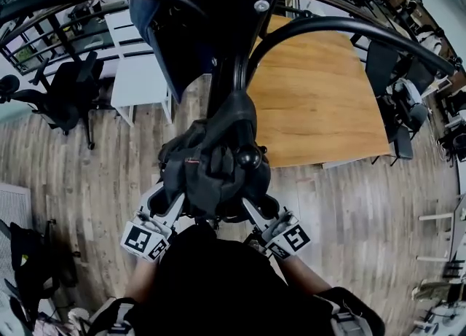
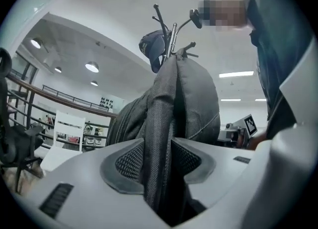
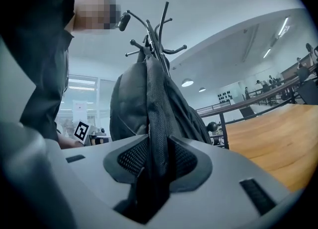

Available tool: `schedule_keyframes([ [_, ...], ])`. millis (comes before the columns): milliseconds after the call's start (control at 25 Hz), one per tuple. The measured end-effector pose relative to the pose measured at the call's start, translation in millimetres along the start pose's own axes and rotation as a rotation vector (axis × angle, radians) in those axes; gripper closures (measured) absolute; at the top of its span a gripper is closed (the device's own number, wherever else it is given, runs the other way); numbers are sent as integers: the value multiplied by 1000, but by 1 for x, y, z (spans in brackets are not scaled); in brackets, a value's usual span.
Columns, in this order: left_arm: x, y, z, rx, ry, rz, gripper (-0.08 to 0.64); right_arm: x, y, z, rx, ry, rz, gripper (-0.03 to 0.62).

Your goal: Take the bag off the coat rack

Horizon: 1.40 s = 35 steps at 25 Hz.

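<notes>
A black backpack (image 1: 211, 174) hangs from the coat rack (image 1: 239, 72), seen from above in the head view. My left gripper (image 1: 177, 207) reaches in at its lower left and my right gripper (image 1: 253, 212) at its lower right. In the left gripper view a woven strap (image 2: 158, 123) of the bag (image 2: 198, 104) runs up between the jaws of the left gripper (image 2: 158, 161); they stand wide, with a dark gap beside the strap. In the right gripper view the right gripper (image 3: 158, 161) has its pads pinched on the bag's other strap (image 3: 156, 123), below the rack's hooks (image 3: 154, 39).
A dark blue garment (image 1: 196, 21) hangs on the far side of the rack. A wooden table (image 1: 320, 94) stands to the right, a white desk (image 1: 138, 72) and a black office chair (image 1: 65, 98) to the left. Curved black rack arms (image 1: 349, 28) arch overhead.
</notes>
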<state>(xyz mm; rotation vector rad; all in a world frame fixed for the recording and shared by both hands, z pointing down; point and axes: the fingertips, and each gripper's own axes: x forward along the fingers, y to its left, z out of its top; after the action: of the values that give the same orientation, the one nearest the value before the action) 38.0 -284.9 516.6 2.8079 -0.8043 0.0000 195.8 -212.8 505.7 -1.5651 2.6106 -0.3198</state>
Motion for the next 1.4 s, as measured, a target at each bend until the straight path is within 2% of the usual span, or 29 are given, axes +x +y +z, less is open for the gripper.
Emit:
schedule_keyframes([
  [160, 4, 1, -4, -7, 11, -16, 385, 2, -3, -3, 24, -5, -1, 456],
  [440, -1, -3, -8, 44, -33, 22, 393, 4, 0, 3, 40, -27, -10, 456],
  [680, -5, -1, -9, 90, -36, 44, 394, 7, 5, 6, 61, -45, 30, 457],
  [840, -7, -3, -5, 95, -49, 71, 402, 6, 6, 8, 41, -69, 37, 463],
  [1000, -5, -13, -7, 68, -12, 97, 413, 0, -6, 12, 13, -60, 34, 481],
  [1200, -14, -25, -3, 108, 39, 140, 428, -7, -9, 6, 10, -15, 59, 494],
  [1400, -19, -38, 6, 125, 31, 196, 436, -17, -2, 13, 41, -41, 91, 499],
])
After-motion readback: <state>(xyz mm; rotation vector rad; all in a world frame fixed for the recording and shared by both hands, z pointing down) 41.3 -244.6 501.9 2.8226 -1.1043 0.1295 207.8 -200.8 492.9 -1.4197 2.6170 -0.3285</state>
